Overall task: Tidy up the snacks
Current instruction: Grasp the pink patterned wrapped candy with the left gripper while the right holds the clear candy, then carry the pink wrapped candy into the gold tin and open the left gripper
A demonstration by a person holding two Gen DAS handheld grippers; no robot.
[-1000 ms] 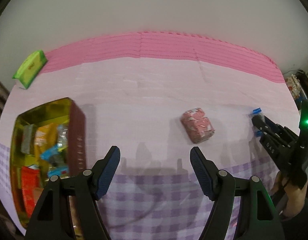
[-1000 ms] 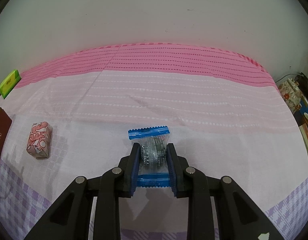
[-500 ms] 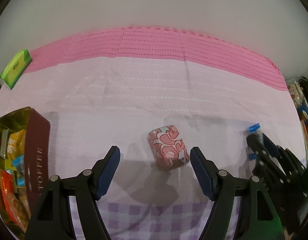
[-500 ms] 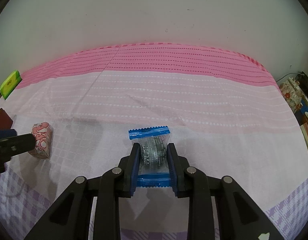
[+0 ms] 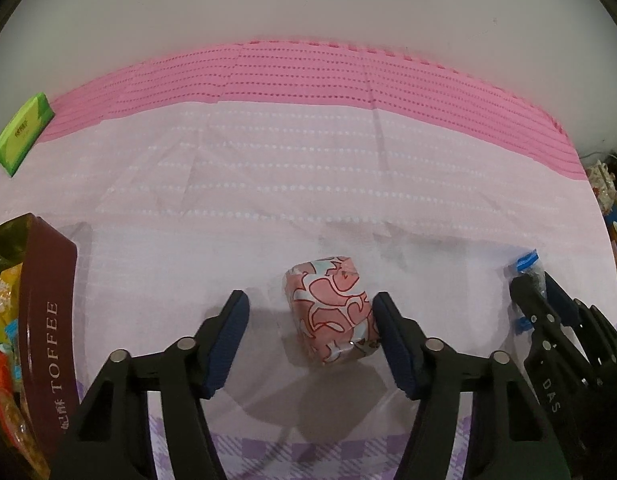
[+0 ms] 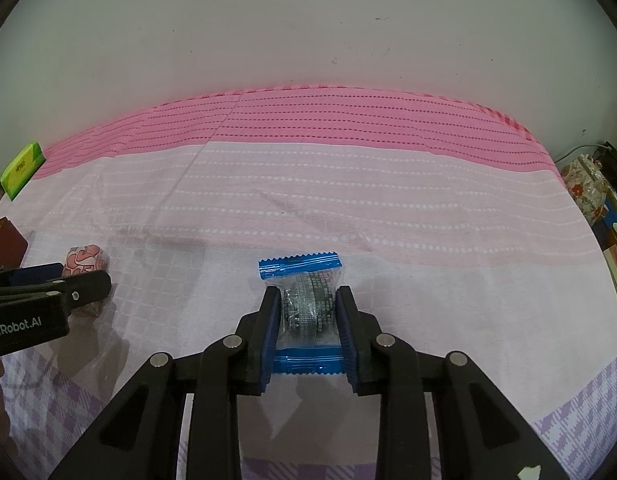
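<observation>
A pink patterned snack pack [image 5: 332, 310] lies on the pink cloth. My left gripper [image 5: 308, 312] is open around it, the pack close to the right finger [image 5: 390, 336]. The pack also shows in the right wrist view [image 6: 86, 262], behind the left gripper. My right gripper [image 6: 307, 310] is shut on a clear cookie packet with blue ends [image 6: 306, 306], low over the cloth. That packet shows at the right in the left wrist view [image 5: 526, 270]. A dark red toffee tin [image 5: 48, 328] with several snacks inside stands at the left.
A green tissue pack [image 5: 22, 134] lies at the far left by the wall. Boxes and clutter [image 6: 588, 188] sit past the table's right edge. The white wall runs along the far side.
My left gripper has moved right and forward until the pink pack lies between its fingers. The tin has slid to the left of its view. The right gripper holds still.
</observation>
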